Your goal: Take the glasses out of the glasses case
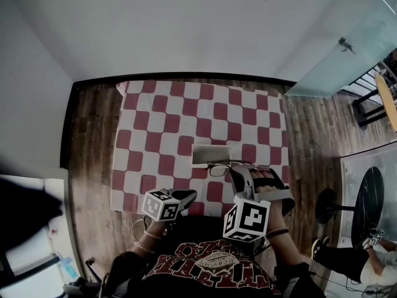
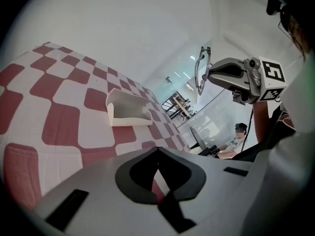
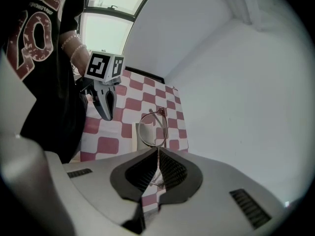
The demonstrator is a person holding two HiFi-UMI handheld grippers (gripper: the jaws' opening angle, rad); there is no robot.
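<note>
Glasses (image 3: 152, 129) are pinched between the right gripper's (image 3: 158, 151) jaws; the left gripper's (image 2: 158, 151) jaws meet, empty.

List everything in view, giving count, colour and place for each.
tablecloth: one, red and white checked, spread on the wooden surface
wooden surface: one, brown, under the cloth
glasses case: one, white, open and empty, mid-cloth
glasses: one pair, thin frame, colour hard to tell, held in the air clear of the case
round table: one, black, far right
seated person: one, dark trousers, lower right corner
left gripper: one, grey, jaws together, empty, over the cloth's near edge
right gripper: one, grey, jaws shut on the glasses
</note>
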